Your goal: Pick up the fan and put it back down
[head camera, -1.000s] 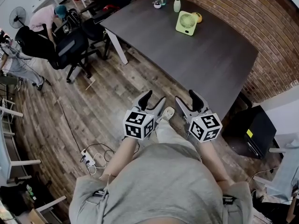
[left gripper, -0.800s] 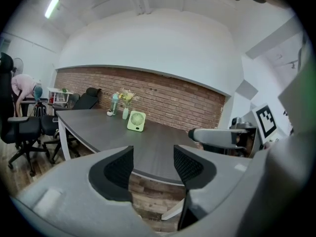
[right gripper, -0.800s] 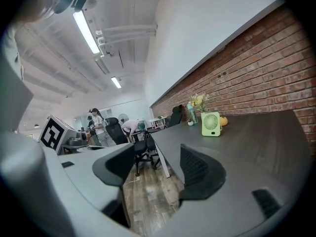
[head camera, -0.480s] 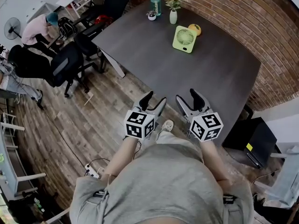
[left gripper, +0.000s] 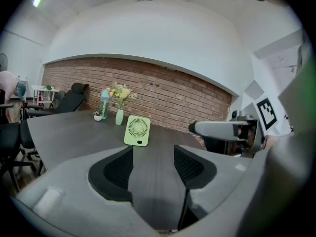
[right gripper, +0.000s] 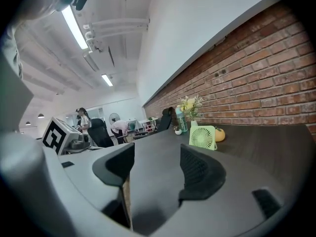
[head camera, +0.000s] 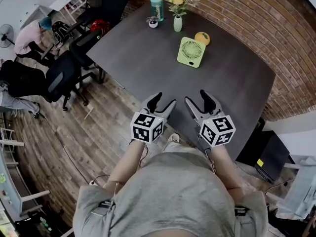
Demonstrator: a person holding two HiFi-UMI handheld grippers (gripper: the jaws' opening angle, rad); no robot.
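Overhead plus level views (sharing fan (head camera: 191, 52)).

An office; swivel chairs (head camera: 61, 75), long dark table (head camera: 148, 58), brick wall (head camera: 237, 14), strip lights (right gripper: 74, 26).

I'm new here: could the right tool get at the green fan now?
Probably not yet: the right tool hangs open at the table's near edge, the fan far across bare tabletop. Nothing blocks the way.

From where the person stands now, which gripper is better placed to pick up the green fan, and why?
Right, narrowly. In the head view the fan stands almost straight ahead of the right gripper; the left gripper sits further aside. Both are open, empty, and well short of it.
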